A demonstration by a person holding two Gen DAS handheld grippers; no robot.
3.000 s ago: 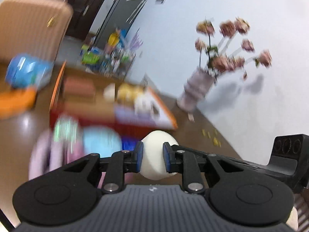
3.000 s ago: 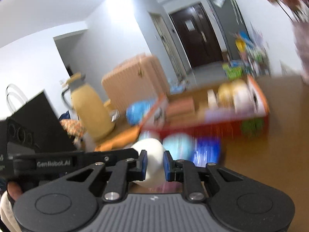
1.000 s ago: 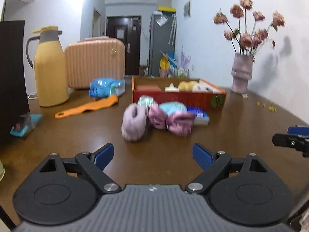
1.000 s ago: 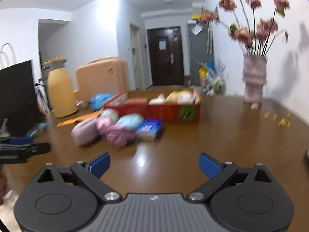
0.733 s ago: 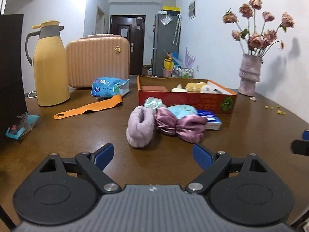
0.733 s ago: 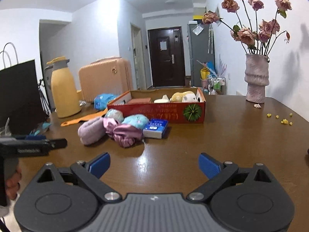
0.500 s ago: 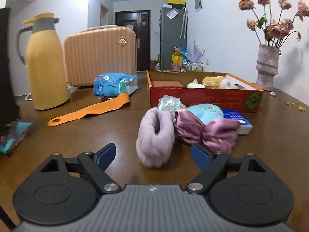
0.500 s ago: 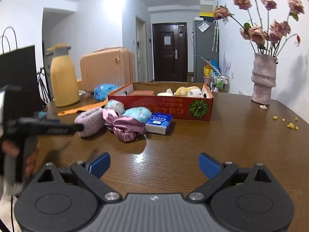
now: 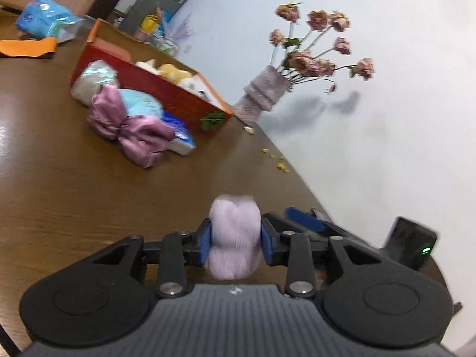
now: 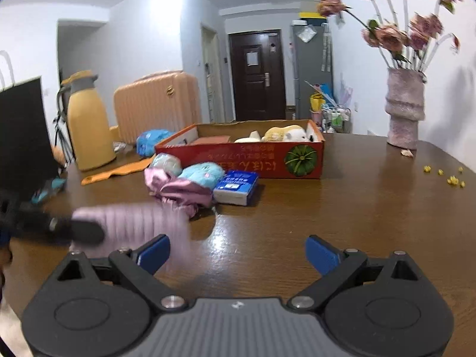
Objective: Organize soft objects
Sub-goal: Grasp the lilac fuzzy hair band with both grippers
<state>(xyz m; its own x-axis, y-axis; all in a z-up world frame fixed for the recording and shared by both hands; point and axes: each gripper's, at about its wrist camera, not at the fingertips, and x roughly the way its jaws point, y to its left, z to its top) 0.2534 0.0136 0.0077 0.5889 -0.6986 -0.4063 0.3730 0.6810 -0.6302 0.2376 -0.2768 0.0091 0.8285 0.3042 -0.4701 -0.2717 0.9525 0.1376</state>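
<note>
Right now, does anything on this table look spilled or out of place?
Yes. Small yellow bits lie scattered on the table near the vase, like fallen crumbs or petals. The box print also appears upside down.

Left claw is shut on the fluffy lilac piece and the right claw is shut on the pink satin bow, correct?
Not quite. The left claw is shut on the fluffy lilac piece, but the right claw is open and holds nothing; the right wrist view shows the pink satin bow lying on the table by the red box.
</note>
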